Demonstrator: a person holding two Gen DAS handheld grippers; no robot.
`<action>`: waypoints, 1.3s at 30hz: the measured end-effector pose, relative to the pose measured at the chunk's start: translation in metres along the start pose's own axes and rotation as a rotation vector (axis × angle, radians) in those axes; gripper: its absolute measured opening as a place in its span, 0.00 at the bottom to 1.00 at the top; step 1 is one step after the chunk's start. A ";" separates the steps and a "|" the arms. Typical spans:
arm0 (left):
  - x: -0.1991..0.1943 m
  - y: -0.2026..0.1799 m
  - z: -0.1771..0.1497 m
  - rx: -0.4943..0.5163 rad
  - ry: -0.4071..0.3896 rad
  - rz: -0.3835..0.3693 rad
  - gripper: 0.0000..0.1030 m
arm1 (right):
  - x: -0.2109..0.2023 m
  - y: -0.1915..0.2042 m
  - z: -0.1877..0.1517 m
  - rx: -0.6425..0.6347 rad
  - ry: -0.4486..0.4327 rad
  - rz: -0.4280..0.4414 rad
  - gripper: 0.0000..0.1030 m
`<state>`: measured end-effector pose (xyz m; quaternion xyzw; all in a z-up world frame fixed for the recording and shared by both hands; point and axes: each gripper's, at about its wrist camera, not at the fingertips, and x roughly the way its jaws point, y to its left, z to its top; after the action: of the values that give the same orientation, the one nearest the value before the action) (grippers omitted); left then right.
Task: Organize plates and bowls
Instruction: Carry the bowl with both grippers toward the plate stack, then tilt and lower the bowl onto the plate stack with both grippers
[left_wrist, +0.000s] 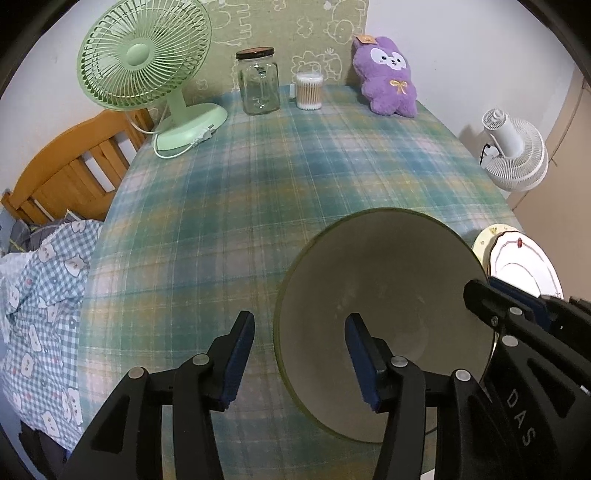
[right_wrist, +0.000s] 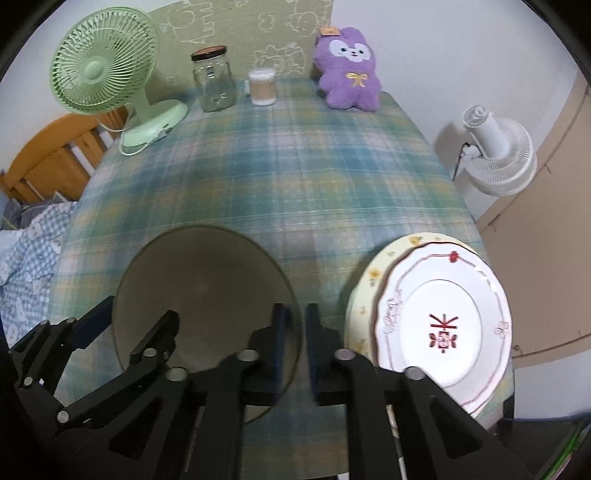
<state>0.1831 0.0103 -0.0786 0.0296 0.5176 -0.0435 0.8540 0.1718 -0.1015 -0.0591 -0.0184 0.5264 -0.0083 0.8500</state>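
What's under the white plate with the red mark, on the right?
The white plate lies on a pale yellow flowered plate, whose rim shows along the left and far side. The rest of it, and anything beneath the pair, is covered.

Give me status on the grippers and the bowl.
Left gripper open, straddling the bowl rim. Right gripper shut on the opposite rim. Plates stacked close on the right.
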 end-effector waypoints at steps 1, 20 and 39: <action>0.000 0.000 0.000 0.003 0.000 0.001 0.51 | 0.000 0.001 0.000 -0.005 -0.006 0.001 0.11; 0.008 -0.002 0.009 0.005 -0.004 -0.045 0.61 | 0.017 -0.019 0.010 0.025 0.020 0.082 0.61; 0.034 -0.012 0.002 0.027 0.031 -0.038 0.59 | 0.066 -0.019 0.003 0.091 0.146 0.258 0.48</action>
<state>0.1992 -0.0030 -0.1075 0.0319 0.5308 -0.0660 0.8443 0.2046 -0.1224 -0.1162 0.0885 0.5837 0.0760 0.8036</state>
